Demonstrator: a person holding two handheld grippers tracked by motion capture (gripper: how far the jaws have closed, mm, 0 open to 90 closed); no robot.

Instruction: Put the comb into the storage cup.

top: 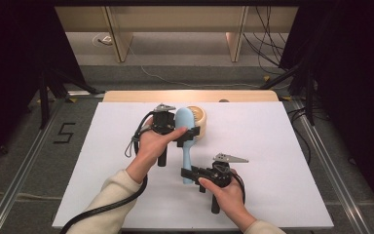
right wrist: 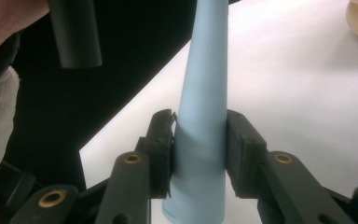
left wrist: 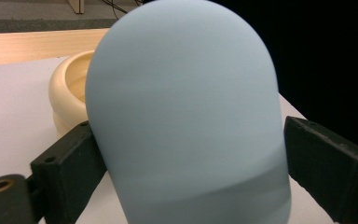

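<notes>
I have one pale blue hairbrush (top: 185, 141) and one cream bowl (top: 197, 122) on the white surface (top: 272, 161), the brush's head just beside the bowl. My right hand-held gripper (right wrist: 199, 144) is clamped on the handle end. My left hand-held gripper (left wrist: 186, 154) stands wide around the brush head, one jaw touching it, the other just clear.

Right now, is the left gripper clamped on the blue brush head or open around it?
Open. In the left gripper view the left gripper has its jaws on either side of the blue brush head, with a gap at the right jaw.

Floor mark: the number "5" in black on the grey floor (top: 65, 132), to the left of the white table (top: 272, 161).
</notes>
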